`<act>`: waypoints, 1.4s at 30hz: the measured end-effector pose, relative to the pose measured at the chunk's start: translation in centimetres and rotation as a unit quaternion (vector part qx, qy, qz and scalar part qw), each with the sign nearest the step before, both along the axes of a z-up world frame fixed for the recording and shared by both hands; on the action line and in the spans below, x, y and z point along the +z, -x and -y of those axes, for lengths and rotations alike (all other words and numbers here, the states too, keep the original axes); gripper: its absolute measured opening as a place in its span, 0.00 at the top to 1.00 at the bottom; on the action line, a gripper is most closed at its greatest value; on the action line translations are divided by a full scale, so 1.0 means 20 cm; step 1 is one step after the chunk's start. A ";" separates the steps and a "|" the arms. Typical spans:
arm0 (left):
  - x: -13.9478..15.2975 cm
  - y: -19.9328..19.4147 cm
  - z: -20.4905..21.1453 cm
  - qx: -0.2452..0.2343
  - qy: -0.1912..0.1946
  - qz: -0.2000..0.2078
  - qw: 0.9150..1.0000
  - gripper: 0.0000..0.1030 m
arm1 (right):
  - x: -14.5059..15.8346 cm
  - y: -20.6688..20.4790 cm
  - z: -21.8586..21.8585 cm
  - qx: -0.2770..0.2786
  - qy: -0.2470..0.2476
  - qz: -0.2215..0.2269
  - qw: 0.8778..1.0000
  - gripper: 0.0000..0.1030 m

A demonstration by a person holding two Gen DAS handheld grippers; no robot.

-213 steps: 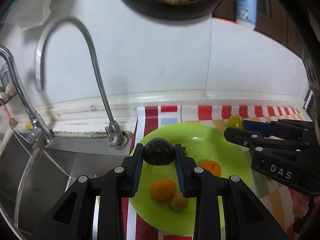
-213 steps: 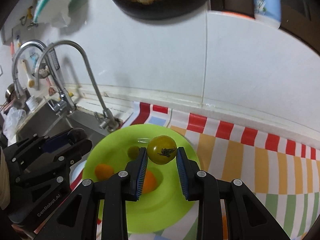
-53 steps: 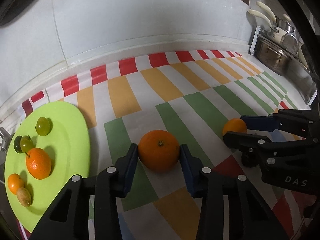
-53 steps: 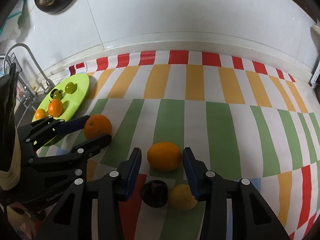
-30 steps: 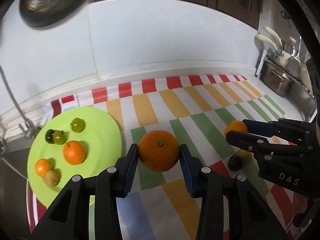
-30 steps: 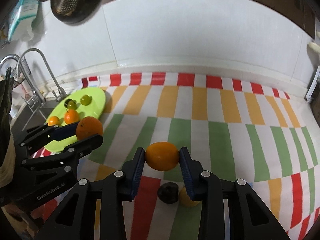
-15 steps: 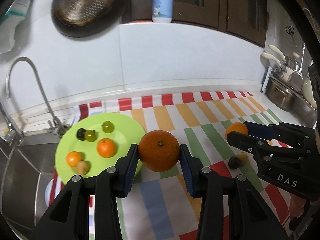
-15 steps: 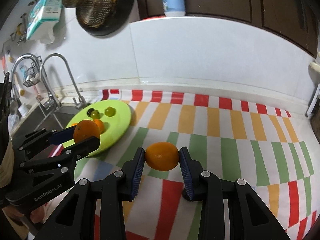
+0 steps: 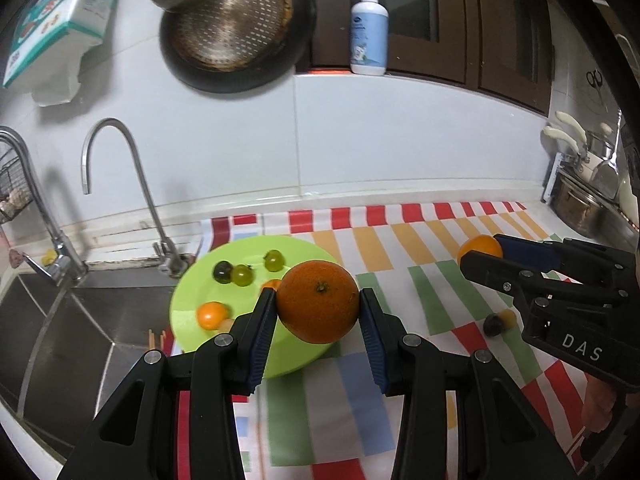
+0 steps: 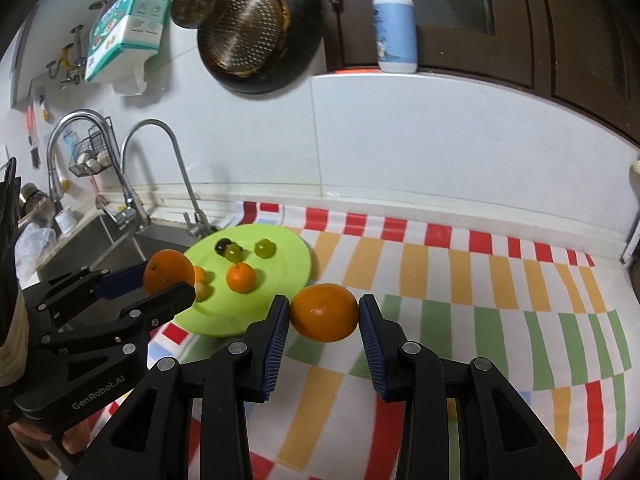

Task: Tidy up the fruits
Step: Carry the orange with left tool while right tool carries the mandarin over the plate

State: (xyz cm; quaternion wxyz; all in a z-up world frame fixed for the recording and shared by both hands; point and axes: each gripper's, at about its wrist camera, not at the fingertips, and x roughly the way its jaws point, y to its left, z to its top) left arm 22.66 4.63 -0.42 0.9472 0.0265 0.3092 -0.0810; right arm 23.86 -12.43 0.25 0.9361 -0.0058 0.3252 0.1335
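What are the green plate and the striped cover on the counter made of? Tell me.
Green plate: probably plastic, given its uniform lime colour and soft sheen. Striped cover: looks like smooth wipe-clean vinyl or oilcloth, lying flat with printed blocks; woven cloth cannot be ruled out.

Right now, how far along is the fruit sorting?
Done: six small fruits already sit on the green plate.
In hand: the left gripper clamps a round orange, and the right gripper clamps an oval orange; both are off the cloth.
Left: a dark fruit and a yellowish fruit remain on the striped cloth.
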 end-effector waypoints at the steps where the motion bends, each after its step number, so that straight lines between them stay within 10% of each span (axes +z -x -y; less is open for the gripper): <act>1: 0.01 0.00 -0.02 0.003 0.000 0.002 1.000 0.60 | 0.00 0.00 -0.01 0.002 -0.001 0.002 1.000 0.64; 42: -0.14 -0.44 -0.42 0.064 -0.003 -0.040 0.997 0.60 | -0.10 -0.62 -0.48 0.052 0.011 -0.033 0.998 0.64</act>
